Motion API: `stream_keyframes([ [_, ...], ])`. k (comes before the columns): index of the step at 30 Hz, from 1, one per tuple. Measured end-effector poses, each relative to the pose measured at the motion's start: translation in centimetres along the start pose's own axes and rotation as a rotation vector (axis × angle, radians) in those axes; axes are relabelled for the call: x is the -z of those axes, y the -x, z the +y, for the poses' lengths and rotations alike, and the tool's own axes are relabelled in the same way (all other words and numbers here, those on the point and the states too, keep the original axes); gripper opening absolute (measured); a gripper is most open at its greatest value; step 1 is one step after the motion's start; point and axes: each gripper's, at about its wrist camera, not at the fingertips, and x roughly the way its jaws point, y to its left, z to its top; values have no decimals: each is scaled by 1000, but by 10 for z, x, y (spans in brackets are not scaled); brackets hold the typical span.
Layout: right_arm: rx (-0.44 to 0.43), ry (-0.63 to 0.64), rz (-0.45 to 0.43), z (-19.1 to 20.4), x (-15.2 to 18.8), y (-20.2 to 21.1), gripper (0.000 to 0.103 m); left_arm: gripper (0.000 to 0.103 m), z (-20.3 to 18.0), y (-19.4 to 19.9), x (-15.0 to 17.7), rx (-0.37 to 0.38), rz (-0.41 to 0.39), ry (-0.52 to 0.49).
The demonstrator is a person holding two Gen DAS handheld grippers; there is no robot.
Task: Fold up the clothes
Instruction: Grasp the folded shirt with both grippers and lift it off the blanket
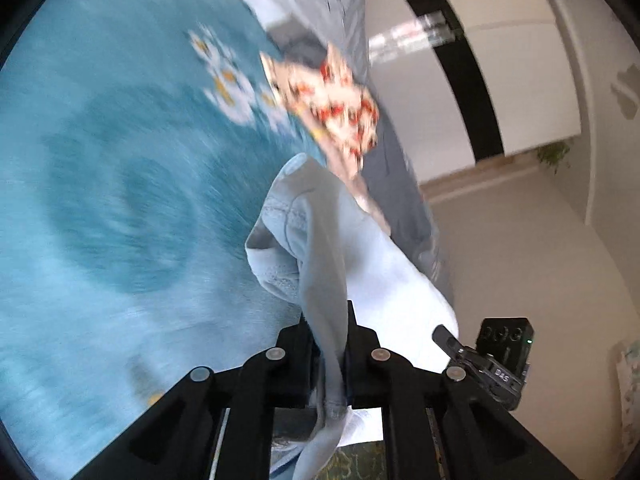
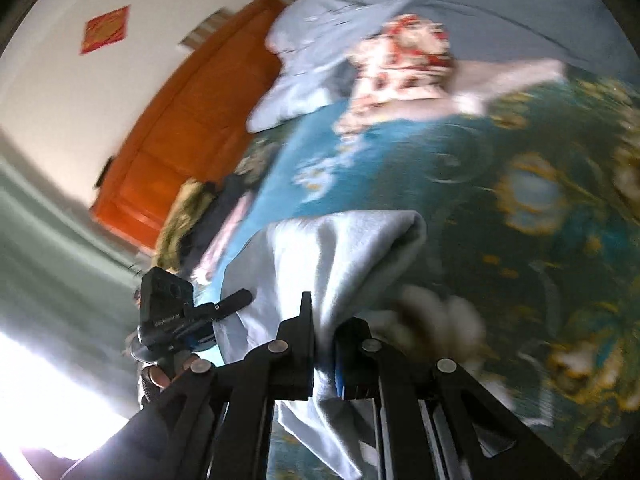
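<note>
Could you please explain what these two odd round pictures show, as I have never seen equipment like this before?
There is no robot here: a person holds a two-fingered clamp in each hand, and a wide-angle camera on each looks forward along its black fingers, which is why the pictures look round. One picture comes from the left hand-held gripper, the other from the right hand-held gripper. Both are shut on the same pale blue garment, each pinching a different part of it above a bed. The bed has a teal bedspread with white flowers; farther back lie a red-and-cream patterned cloth and a grey quilt. The blur comes from motion.
</note>
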Motion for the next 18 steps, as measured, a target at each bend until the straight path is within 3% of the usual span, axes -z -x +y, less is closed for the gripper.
stream_keyframes([
  [5, -81, 78, 94, 38, 2, -46, 7, 12, 18, 72, 6, -43, -100, 44],
  [8, -119, 106, 164, 53, 3, -80, 7, 12, 40, 88, 11, -63, -126, 95],
  [13, -101, 81, 261, 45, 13, -132, 7, 12, 87, 85, 19, -107, -89, 194],
  [18, -76, 12, 293, 21, 20, -156, 8, 12, 111, 76, 21, -70, -74, 262],
])
